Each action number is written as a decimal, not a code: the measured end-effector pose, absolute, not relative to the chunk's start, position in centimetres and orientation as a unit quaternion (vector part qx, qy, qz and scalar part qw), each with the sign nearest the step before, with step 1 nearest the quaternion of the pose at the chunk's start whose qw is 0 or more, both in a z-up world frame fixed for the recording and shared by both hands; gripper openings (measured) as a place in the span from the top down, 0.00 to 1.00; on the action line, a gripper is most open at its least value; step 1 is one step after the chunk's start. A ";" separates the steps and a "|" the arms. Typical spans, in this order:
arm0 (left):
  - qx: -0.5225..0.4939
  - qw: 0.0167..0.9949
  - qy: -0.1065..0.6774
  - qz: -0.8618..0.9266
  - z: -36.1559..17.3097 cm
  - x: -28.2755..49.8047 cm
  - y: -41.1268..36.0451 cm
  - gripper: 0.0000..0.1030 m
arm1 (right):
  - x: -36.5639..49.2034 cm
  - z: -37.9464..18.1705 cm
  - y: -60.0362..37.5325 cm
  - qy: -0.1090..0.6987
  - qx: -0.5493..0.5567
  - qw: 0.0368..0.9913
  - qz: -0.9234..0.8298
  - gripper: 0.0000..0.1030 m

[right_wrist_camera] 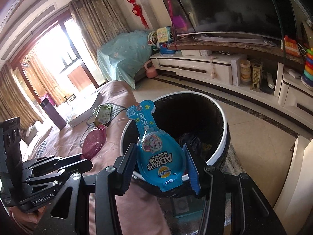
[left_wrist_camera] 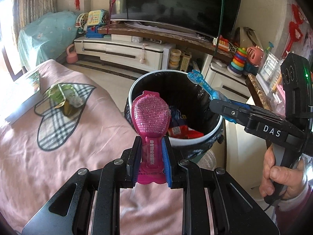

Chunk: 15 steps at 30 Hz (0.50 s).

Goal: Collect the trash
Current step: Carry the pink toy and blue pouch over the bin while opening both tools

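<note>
The left gripper clamps the narrow stem of a pink wrapper, held upright just before the rim of the bin. The right gripper pinches a blue wrapper over the bin's open mouth. A green carton lies on the pink cloth, well apart from the bin

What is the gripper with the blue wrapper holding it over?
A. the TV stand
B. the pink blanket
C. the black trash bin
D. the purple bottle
C: the right gripper grips the blue wrapper above the open mouth of the black trash bin, which already has wrappers inside. The left gripper holds the pink wrapper near the bin's rim.
</note>
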<state>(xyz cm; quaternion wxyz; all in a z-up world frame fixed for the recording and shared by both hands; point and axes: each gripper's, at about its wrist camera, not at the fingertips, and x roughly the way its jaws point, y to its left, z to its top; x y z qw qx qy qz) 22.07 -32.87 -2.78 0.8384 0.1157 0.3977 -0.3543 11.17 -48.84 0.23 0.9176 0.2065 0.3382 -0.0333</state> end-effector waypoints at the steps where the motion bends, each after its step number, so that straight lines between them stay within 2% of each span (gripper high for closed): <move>1: 0.117 0.838 0.398 -0.355 -2.8 22.3 -33.2 0.82 | 11.4 0.1 -49.2 0.341 0.210 0.916 -0.035 0.53; 15: 0.137 0.830 0.404 -0.359 -3.3 22.9 -36.6 0.82 | 13.6 -0.9 -51.2 0.359 0.220 0.906 -0.044 0.53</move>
